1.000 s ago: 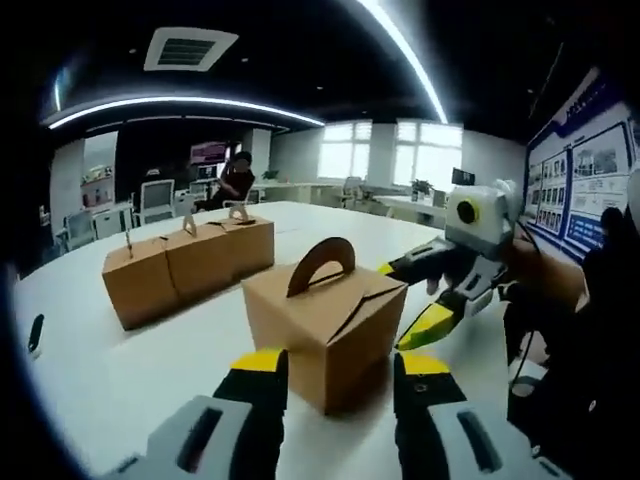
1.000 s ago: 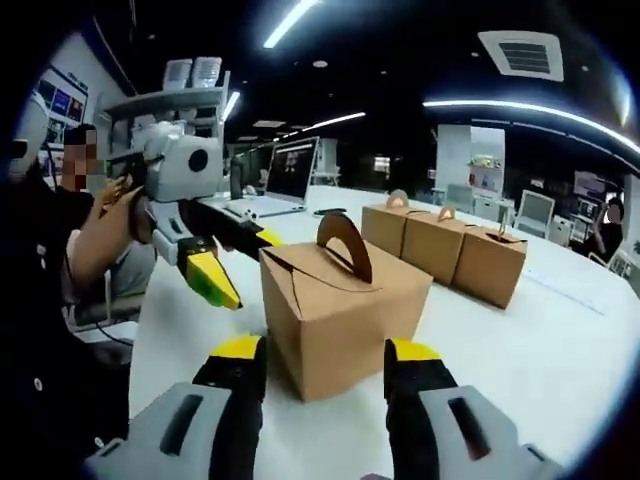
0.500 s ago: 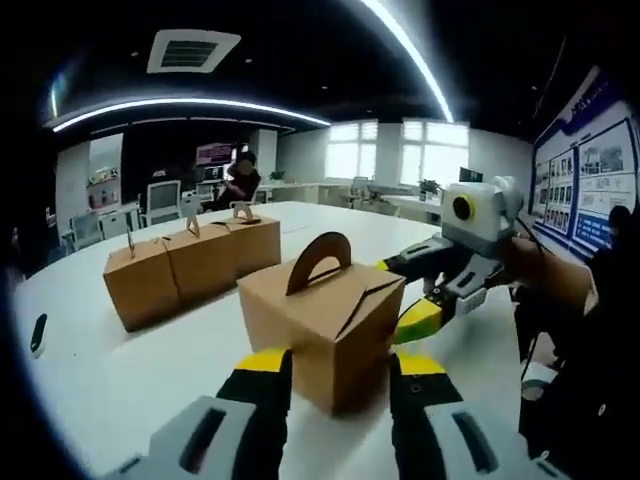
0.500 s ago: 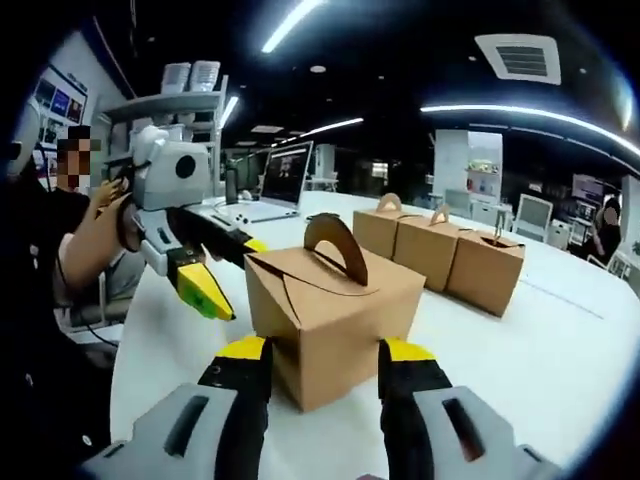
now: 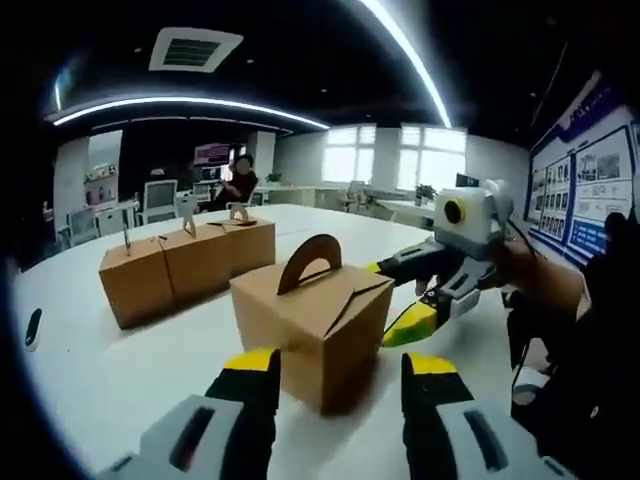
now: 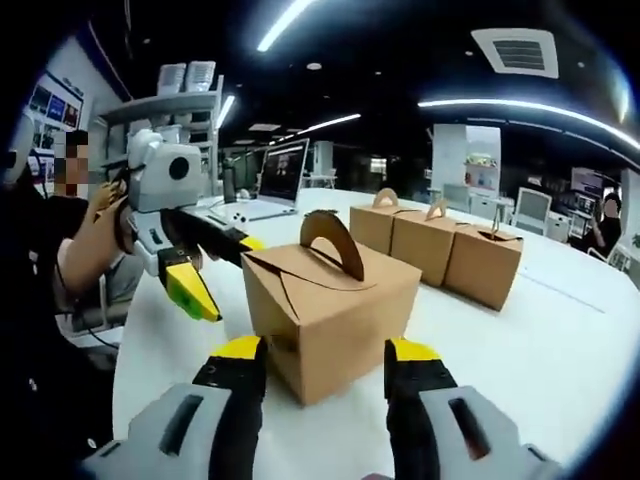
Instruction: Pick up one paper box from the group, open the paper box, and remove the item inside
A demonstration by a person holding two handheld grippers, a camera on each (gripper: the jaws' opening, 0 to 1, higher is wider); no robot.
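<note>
Both grippers' fingers open, flanking paper box (image 5: 310, 335); three boxes (image 5: 185, 265) behind.

Single box (image 5: 312, 330) on table (image 5: 100, 370), three boxes (image 5: 185, 265) behind it

Matt brown cardboard paper box (image 5: 312, 325), smooth white table (image 5: 110, 370), glossy yellow-tipped black plastic tongs (image 6: 325, 362).

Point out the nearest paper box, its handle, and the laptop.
nearest paper box (image 5: 290, 330), left gripper view, front wall.
handle (image 5: 308, 262), left gripper view, arch.
laptop (image 6: 280, 175), right gripper view, screen.
</note>
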